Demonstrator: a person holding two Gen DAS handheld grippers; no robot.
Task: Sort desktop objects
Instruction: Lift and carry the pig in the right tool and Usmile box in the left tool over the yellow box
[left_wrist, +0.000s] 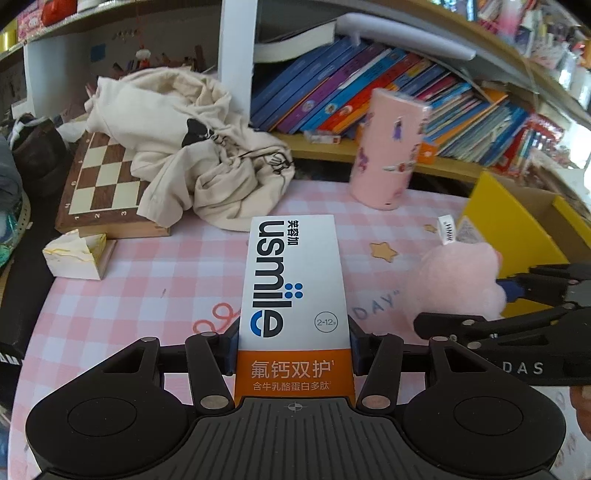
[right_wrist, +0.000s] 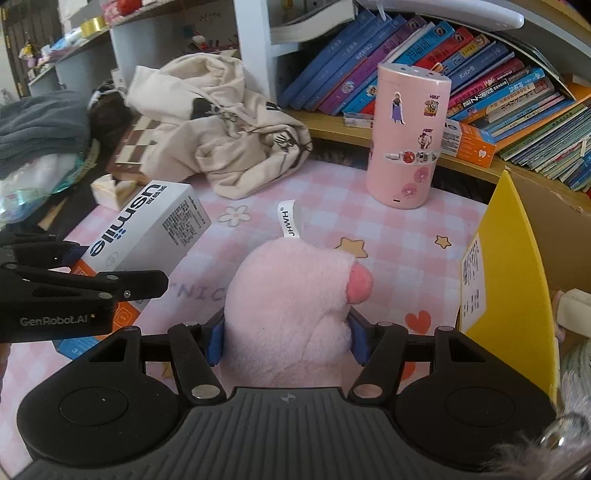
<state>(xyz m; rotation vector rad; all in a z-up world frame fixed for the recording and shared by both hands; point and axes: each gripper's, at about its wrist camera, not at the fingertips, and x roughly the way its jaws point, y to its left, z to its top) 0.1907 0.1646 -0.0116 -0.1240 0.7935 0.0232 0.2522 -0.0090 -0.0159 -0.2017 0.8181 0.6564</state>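
Observation:
My left gripper (left_wrist: 293, 347) is shut on a white and orange usmile toothpaste box (left_wrist: 293, 280), which points forward above the pink checked table cover (left_wrist: 147, 280). The same box (right_wrist: 147, 229) shows at the left of the right wrist view, with the left gripper (right_wrist: 74, 291) around its near end. My right gripper (right_wrist: 286, 336) is shut on a pink plush toy (right_wrist: 291, 295) with a white tag. In the left wrist view that plush toy (left_wrist: 454, 280) sits at the right, held by the right gripper (left_wrist: 506, 295).
A yellow cardboard box (right_wrist: 509, 266) stands open at the right. A pink cylinder with stickers (right_wrist: 406, 140) stands at the back. A cream cloth (left_wrist: 192, 147) lies on a chessboard (left_wrist: 99, 184) at the left. Shelves of books (left_wrist: 388, 85) run behind.

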